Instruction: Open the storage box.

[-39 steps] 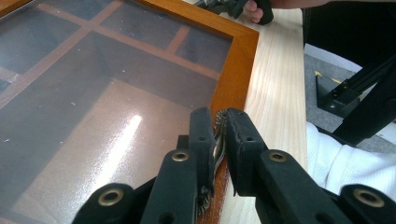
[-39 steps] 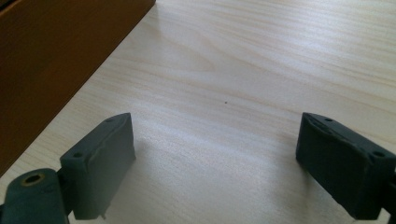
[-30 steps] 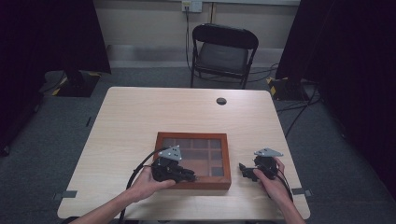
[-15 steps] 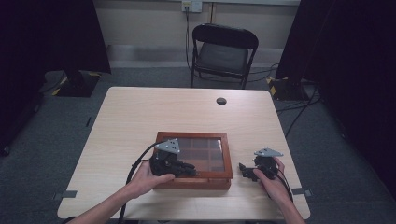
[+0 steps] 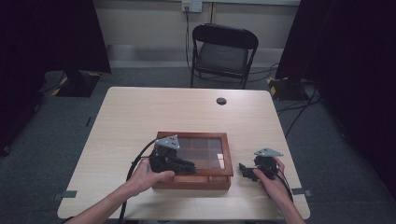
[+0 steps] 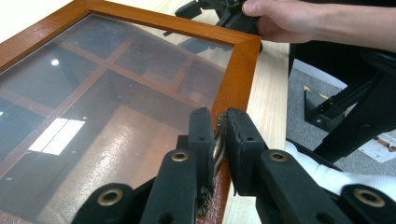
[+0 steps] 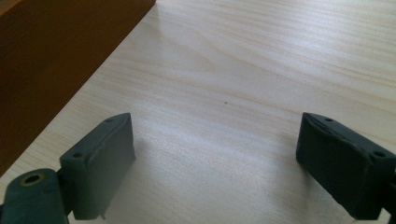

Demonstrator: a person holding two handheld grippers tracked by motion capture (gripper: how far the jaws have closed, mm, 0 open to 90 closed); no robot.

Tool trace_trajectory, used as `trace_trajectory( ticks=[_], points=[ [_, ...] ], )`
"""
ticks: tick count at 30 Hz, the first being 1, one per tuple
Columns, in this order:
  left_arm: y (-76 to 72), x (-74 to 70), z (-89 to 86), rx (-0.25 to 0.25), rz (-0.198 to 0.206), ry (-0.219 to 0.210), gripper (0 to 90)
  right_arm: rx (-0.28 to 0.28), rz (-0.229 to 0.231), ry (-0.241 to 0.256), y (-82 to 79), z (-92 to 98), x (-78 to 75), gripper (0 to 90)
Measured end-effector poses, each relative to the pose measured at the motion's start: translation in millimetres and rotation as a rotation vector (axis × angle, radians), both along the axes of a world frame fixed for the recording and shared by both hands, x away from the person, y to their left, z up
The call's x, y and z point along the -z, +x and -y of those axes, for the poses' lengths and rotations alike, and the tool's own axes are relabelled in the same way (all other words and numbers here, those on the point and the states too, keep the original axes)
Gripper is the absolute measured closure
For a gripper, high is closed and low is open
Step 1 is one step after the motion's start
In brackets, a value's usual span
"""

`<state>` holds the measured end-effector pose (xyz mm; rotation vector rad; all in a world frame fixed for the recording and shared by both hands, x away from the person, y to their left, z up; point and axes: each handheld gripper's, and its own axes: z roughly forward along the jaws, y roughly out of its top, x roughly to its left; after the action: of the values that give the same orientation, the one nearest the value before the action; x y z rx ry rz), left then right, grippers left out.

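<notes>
Glass lid of wooden box (image 5: pixel 194 161) nearly down, latch (image 6: pixel 218 140) pinched by left hand-held gripper (image 6: pixel 218 135); right hand-held gripper (image 7: pixel 215 158) beside box, jaws apart, idle.

Overhead view; two close table-level views

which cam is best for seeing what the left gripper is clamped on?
Left gripper view: the left gripper pinches a small metal latch on the wooden box lid's front edge. High view shows it over that edge, latch hidden. Right gripper view shows the box's side.
</notes>
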<state>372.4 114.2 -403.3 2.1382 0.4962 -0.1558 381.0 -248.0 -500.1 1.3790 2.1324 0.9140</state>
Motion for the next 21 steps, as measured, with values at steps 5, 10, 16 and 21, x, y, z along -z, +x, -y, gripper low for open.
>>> trace_trajectory(
  ticks=[5,10,16,21],
  points=[
    [-0.1,1.2,0.9,-0.006,-0.011,0.007,80.9,0.000,0.000,0.000,0.0,0.0,0.0,10.8],
    [2.1,-5.5,-1.5,-0.013,-0.010,-0.016,80.8,-0.001,0.000,0.000,0.1,0.1,0.0,10.7],
    [3.1,-9.0,-1.1,-0.012,-0.005,-0.011,80.7,0.000,0.000,0.001,0.1,0.0,0.0,10.7],
    [6.1,-14.8,-0.7,-0.014,-0.013,-0.013,80.7,-0.006,0.003,0.000,0.7,0.1,0.2,10.4]
  ],
)
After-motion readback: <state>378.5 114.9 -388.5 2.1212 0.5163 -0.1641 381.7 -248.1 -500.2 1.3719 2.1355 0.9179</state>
